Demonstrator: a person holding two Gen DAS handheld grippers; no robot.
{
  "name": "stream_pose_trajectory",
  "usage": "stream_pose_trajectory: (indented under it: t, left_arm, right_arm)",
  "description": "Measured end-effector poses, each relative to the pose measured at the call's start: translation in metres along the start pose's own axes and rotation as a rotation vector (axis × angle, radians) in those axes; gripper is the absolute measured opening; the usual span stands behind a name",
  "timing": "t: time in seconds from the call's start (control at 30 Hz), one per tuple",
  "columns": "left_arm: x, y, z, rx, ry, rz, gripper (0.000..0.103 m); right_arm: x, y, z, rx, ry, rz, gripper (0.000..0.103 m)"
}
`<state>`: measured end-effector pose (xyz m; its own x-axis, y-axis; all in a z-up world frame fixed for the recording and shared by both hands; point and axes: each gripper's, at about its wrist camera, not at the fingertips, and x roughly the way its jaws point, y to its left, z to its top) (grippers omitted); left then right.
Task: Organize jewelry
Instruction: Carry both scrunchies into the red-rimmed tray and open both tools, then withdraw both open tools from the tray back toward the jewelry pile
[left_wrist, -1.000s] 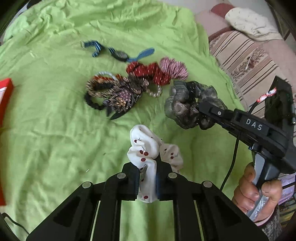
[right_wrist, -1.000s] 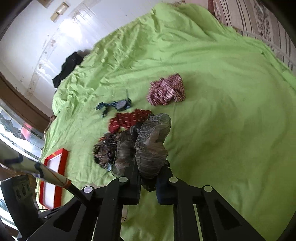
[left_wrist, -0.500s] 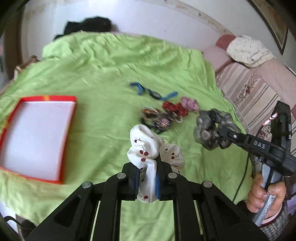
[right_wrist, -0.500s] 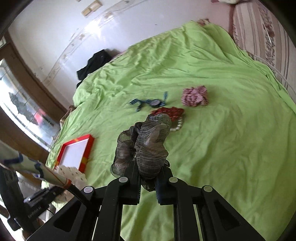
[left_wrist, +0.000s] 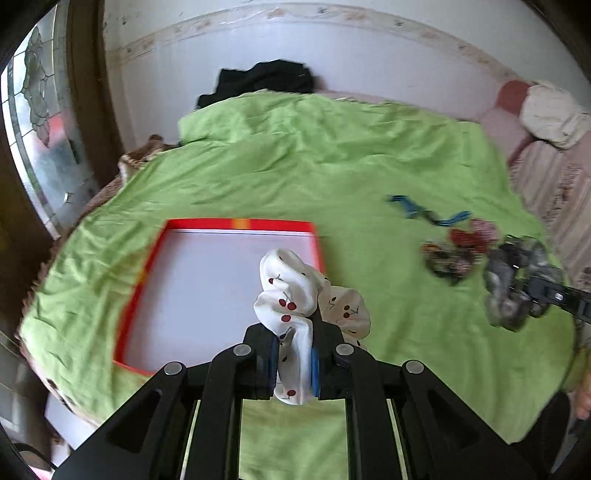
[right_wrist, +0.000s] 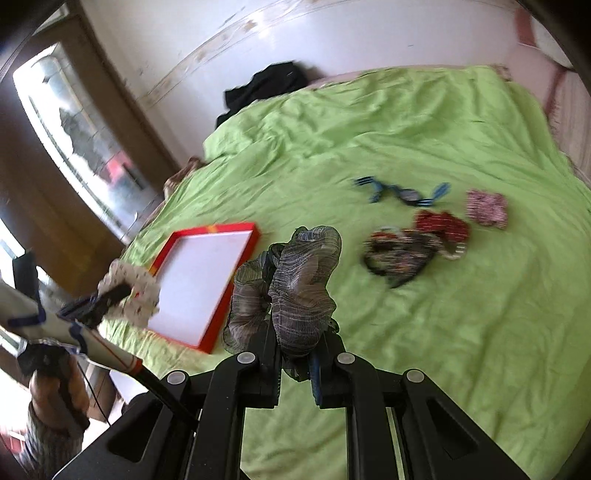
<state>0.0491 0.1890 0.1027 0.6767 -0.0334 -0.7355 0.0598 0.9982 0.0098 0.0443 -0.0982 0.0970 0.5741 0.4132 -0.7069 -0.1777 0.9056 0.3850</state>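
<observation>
Two scrunchies: my left tongs grip the cherry-print scrunchie, my right tongs the grey scrunchie, lower-centre frame.

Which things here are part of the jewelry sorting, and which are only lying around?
Part of the job:
- white cherry scrunchie in left gripper
- grey scrunchie in right gripper
- red tray
- bracelet pile
- blue watch

Lying around:
- black garment
- pillows
</observation>
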Motion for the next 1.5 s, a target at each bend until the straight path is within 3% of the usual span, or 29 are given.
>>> stream_pose_trajectory:
  t: [0.13,0.3,0.47,0.7,0.87,1.0,1.13,1.23,1.37,1.5]
  left_arm:
    - [0.03,0.052,0.017,-0.052,0.037,0.059,0.013]
    - [0.095,0.122,0.036,-0.259,0.144,0.012,0.013]
    - [0.149,0.161,0.044,-0.352,0.184,0.034,0.013]
    - [0.207,0.191,0.067,-0.367,0.192,0.072,0.013]
    - [0.238,0.2,0.079,-0.376,0.198,0.074,0.013]
    - [0.245,0.197,0.081,-0.375,0.186,0.063,0.021]
    - [0.235,0.191,0.08,-0.375,0.171,0.061,0.038]
    - [0.218,0.19,0.078,-0.389,0.156,0.052,0.052]
    - [0.186,0.192,0.072,-0.431,0.131,0.064,0.056]
    - [0.146,0.18,0.058,-0.401,0.1,0.1,0.059]
  right_arm:
    - [0.036,0.039,0.014,-0.049,0.047,0.027,0.013]
    - [0.087,0.085,0.038,-0.102,0.093,0.064,0.013]
    - [0.152,0.112,0.059,-0.096,0.15,0.08,0.013]
    - [0.249,0.114,0.083,-0.042,0.225,0.084,0.013]
    - [0.287,0.104,0.088,-0.032,0.245,0.062,0.014]
    - [0.289,0.107,0.088,-0.09,0.22,0.031,0.021]
    - [0.277,0.115,0.091,-0.142,0.174,0.002,0.051]
    - [0.261,0.119,0.093,-0.163,0.138,-0.01,0.058]
    - [0.232,0.118,0.086,-0.164,0.121,-0.024,0.059]
    - [0.2,0.106,0.066,-0.155,0.115,-0.038,0.06]
